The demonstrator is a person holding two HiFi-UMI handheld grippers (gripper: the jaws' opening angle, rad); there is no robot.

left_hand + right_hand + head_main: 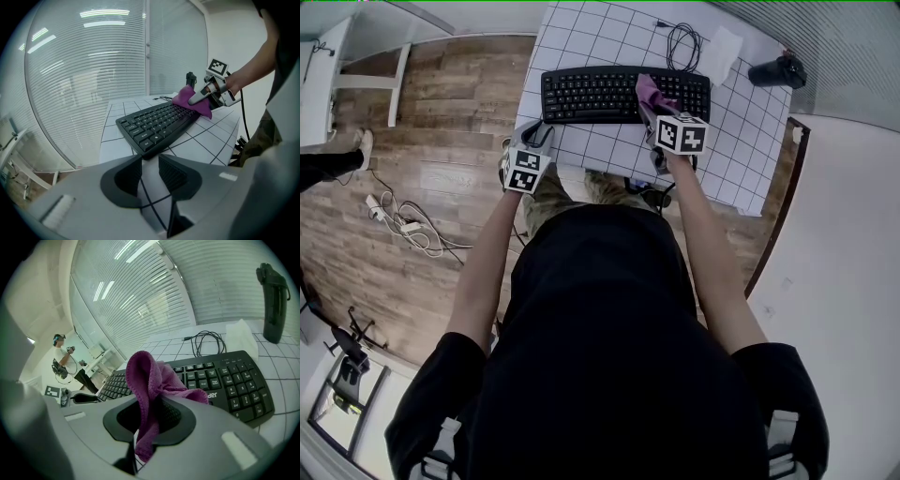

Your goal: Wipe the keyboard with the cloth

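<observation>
White-gridded bench (741, 141) carries the black keyboard (600, 94), purple cloth (147, 380) clenched in the right hand-held gripper (152, 418) over its right half; the left hand-held gripper (150, 171), parted and empty, braces nothing, so wiping may shove the keyboard.

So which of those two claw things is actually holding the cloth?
The right gripper: its jaws pinch the purple cloth at the keyboard. The left gripper is open and empty.

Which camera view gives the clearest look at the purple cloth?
The right gripper view: the purple cloth fills its centre, pinched between the jaws of the right hand-held gripper. The left gripper view shows it small, over the far end of the keyboard; the head view shows a sliver.
</observation>
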